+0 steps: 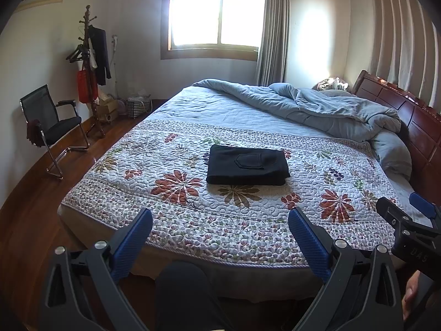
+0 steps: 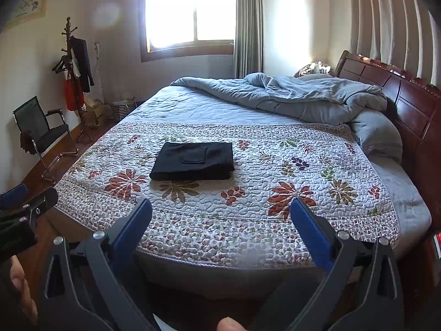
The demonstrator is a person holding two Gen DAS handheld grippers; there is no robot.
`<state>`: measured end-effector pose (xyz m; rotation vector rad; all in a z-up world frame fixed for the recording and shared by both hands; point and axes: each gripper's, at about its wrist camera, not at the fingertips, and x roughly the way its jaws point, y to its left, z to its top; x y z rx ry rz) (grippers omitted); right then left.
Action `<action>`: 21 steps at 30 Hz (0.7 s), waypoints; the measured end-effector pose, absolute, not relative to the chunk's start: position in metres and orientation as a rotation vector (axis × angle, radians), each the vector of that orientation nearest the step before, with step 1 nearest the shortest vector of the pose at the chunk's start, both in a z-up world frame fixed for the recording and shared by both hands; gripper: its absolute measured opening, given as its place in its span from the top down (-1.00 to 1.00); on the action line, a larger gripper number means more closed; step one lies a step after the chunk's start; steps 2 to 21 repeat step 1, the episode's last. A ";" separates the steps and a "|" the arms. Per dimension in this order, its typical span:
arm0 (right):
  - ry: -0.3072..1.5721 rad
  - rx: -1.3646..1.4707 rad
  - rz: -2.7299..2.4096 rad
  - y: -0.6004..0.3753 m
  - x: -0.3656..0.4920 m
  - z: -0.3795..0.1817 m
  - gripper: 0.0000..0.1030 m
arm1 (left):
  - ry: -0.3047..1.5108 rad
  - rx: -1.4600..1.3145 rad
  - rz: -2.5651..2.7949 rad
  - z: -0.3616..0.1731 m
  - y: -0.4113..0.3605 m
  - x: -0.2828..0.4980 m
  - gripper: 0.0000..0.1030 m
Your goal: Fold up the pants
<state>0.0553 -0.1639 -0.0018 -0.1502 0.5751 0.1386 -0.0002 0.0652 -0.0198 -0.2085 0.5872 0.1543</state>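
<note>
Black pants [image 1: 247,167] [image 2: 193,160] lie folded into a neat rectangle, back pocket up, on the floral quilt [image 1: 193,220] [image 2: 261,193] in the middle of the bed. My left gripper [image 1: 220,215] is held back over the bed's near edge, open and empty, well short of the pants. My right gripper [image 2: 220,207] is likewise open and empty at the near edge, to the right of the pants. The right gripper's body [image 1: 408,226] shows at the right edge of the left wrist view; the left one [image 2: 24,207] shows at the left edge of the right wrist view.
A rumpled blue duvet [image 1: 317,104] is heaped at the far right by the wooden headboard [image 1: 399,104]. A black chair [image 1: 49,127] and a coat stand [image 1: 91,69] stand at the left on the wooden floor. A person's hand [image 2: 19,284] holds a grip.
</note>
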 end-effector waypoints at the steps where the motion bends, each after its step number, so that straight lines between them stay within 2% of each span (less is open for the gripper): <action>1: 0.575 -0.150 0.138 -0.164 0.055 -0.002 -0.94 | 0.588 -0.209 0.153 -0.020 0.065 -0.001 -0.92; 21: 0.575 -0.150 0.138 -0.164 0.055 -0.002 -0.94 | 0.588 -0.209 0.153 -0.020 0.065 -0.001 -0.92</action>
